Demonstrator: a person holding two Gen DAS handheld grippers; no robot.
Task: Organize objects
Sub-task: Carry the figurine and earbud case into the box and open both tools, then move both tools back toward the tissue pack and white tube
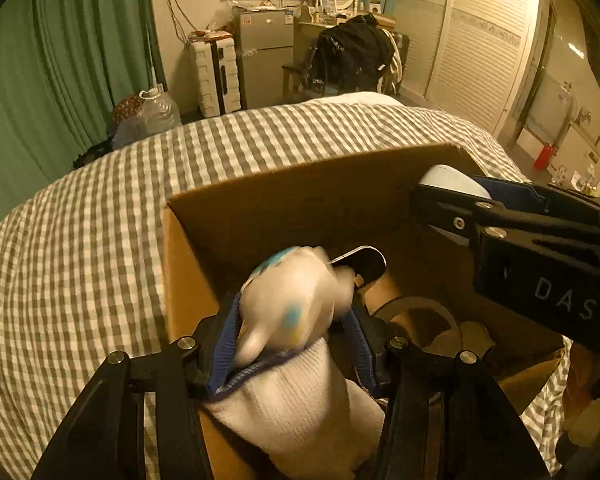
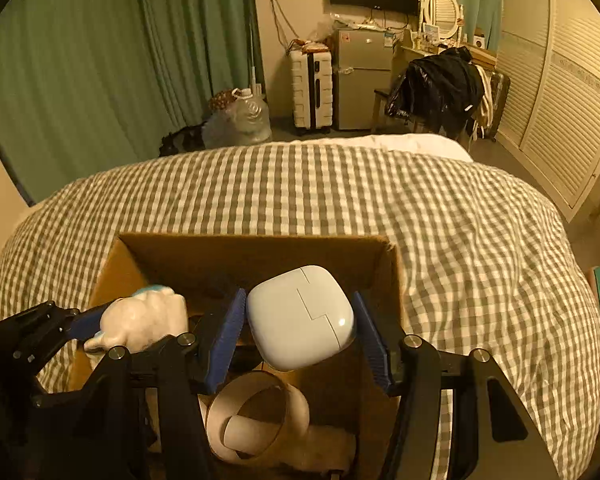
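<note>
An open cardboard box (image 1: 260, 200) (image 2: 256, 248) sits on the checked bed. My left gripper (image 1: 296, 324) is shut on a white plush toy with blue marks (image 1: 288, 312), held over the box; it also shows in the right wrist view (image 2: 144, 320). My right gripper (image 2: 300, 320) is shut on a pale rounded case (image 2: 300, 316), held above the box opening; it shows at the right of the left wrist view (image 1: 452, 184). Inside the box lie a roll of paper tape (image 2: 256, 416) and a dark oval item (image 1: 366, 262).
The grey-and-white checked bedcover (image 2: 420, 220) spreads around the box. Beyond the bed stand a white suitcase (image 2: 312, 88), a small fridge (image 2: 360, 80), a water jug (image 2: 252, 116), a chair with dark clothes (image 2: 440, 84), green curtains and louvred wardrobe doors.
</note>
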